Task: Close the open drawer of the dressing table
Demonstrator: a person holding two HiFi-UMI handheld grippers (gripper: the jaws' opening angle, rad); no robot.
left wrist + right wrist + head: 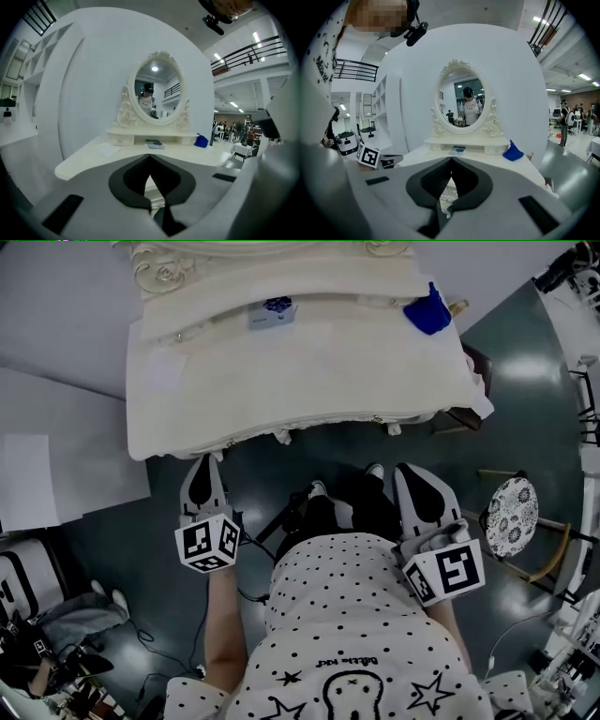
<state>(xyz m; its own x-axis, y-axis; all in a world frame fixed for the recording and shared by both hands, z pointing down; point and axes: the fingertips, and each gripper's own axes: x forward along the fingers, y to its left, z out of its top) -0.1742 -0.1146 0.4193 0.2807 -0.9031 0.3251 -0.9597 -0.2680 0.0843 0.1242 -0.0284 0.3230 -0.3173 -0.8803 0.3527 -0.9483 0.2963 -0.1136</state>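
Closest to me is the dotted shirt of the person carrying the rig, with a forearm reaching forward on each side of it. Just beyond, my left gripper has its jaws fully together, tips meeting with nothing between them. My right gripper is closed the same way and also holds nothing. Both hang over the dark floor, just short of the dressing table and apart from its front edge. The left one is toward the front left corner, the right one toward the right end, and the person's shoes stand between them. The drawer lies under that front edge, where I see only small knobs; I cannot tell how far it stands out. A stool with a patterned round seat crowds the floor near the right gripper, while the floor by the left gripper is freer. On the tabletop a paper sheet lies near the left edge. A small box sits at the back middle and a blue pouch at the back right. An oval mirror rises along the back edge.
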